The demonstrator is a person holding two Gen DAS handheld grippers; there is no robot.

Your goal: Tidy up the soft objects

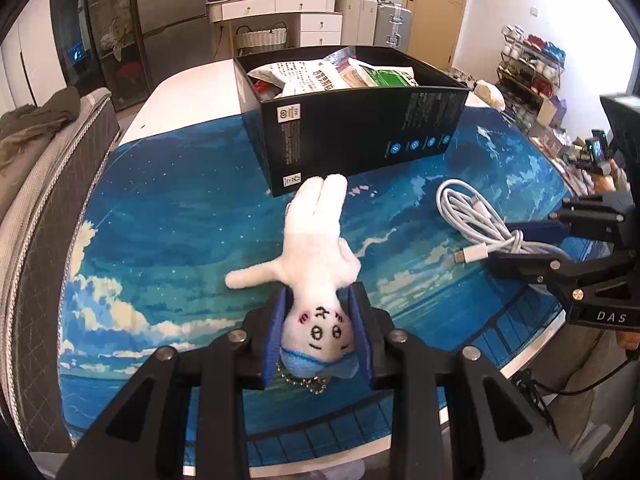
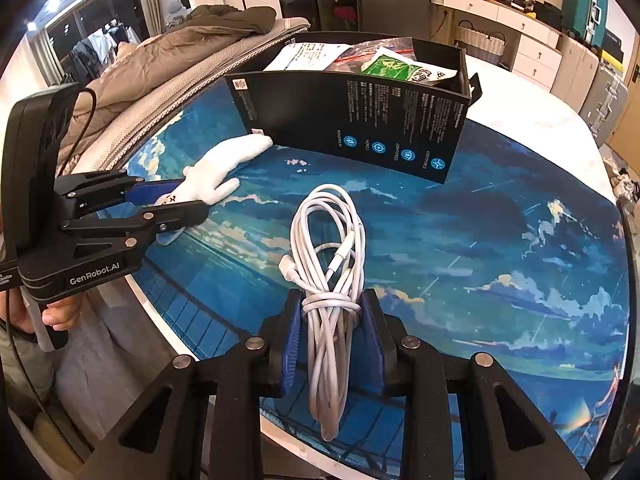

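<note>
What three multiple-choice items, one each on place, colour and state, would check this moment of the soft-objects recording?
1. Where do the plush toy's legs point?
A. Toward the black box
B. Off the table edge
C. Under the cable

2. What colour is the coiled cable?
A. Black
B. White
C. Green

3. What is the state of the black box?
A. Lidded
B. Open and empty
C. Open with packets inside

Key:
1 A, the left wrist view shows the legs reaching toward the box's near corner.
2 B, the bundle between the right gripper's jaws is white on the blue mat.
3 C, printed packets show above its rim.

The left gripper's jaws sit either side of the toy's head.
</note>
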